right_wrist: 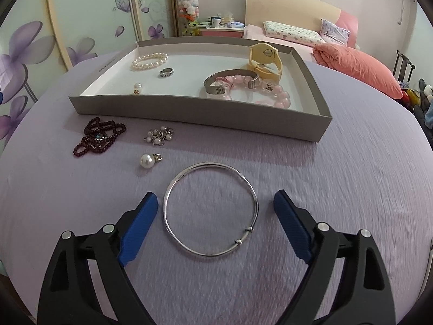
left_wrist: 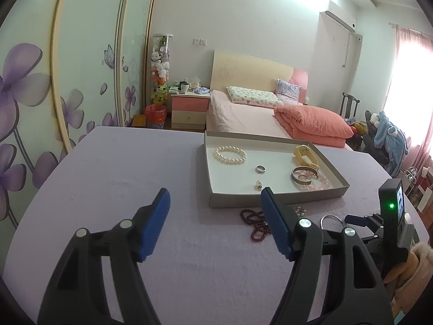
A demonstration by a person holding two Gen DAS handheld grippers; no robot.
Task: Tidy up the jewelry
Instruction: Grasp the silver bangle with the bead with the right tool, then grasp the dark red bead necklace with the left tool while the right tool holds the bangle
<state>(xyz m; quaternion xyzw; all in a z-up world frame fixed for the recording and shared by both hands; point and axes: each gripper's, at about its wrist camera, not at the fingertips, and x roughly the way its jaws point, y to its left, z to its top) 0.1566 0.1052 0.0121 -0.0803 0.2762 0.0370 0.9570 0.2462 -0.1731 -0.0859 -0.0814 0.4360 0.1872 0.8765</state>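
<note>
A grey box tray (right_wrist: 189, 108) (left_wrist: 273, 199) on the purple table holds a pearl bracelet (right_wrist: 149, 61), a ring (right_wrist: 166, 72), a pearl earring (right_wrist: 137, 86), a silver cuff (right_wrist: 230, 81), pink beads (right_wrist: 273, 92) and a yellow watch (right_wrist: 266, 59). In front of it lie a dark red bead necklace (right_wrist: 98, 139), a small pearl cluster (right_wrist: 159, 135), a pearl pendant (right_wrist: 147, 160) and a thin silver bangle (right_wrist: 211, 211). My right gripper (right_wrist: 215, 199) is open, its fingers either side of the bangle. My left gripper (left_wrist: 215, 197) is open and empty above the table.
The right gripper's body (left_wrist: 389, 222) shows at the right of the left wrist view. Behind the table are a bed (left_wrist: 270, 113), a nightstand (left_wrist: 189, 108) and wardrobe doors (left_wrist: 40, 94).
</note>
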